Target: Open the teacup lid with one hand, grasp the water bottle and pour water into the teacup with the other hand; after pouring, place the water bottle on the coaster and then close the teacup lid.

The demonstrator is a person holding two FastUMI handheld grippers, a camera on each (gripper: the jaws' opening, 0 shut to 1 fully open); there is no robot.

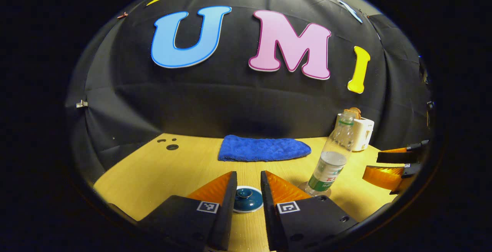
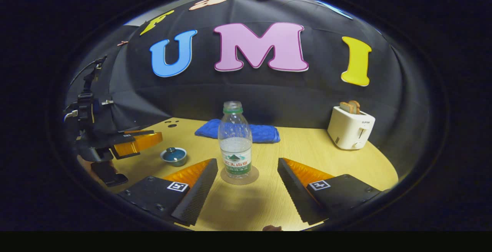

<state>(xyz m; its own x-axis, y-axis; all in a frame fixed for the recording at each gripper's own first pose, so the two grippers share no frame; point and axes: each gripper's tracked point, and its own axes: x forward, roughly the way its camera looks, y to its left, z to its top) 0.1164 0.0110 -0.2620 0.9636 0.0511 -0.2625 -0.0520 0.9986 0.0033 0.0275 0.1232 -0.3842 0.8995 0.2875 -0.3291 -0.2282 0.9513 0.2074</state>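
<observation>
A dark teal teacup with its lid on (image 1: 248, 199) sits on the wooden table, low between the fingers of my left gripper (image 1: 248, 173), which is open and not touching it. The clear water bottle (image 1: 332, 159) with a green cap and label stands upright on a round coaster (image 1: 306, 187) to the right. In the right gripper view the bottle (image 2: 235, 140) rests on the coaster (image 2: 239, 176) just ahead of my open right gripper (image 2: 246, 161), whose fingers are apart from it. The teacup (image 2: 173, 156) lies left of the bottle, beside the left gripper (image 2: 150, 136).
A folded blue cloth (image 1: 263, 149) lies at the back of the table near the wall. A white toaster (image 2: 350, 128) with toast in it stands at the back right. The right gripper (image 1: 388, 166) shows at the right edge of the left gripper view. Small holes (image 1: 172, 147) mark the table's back left.
</observation>
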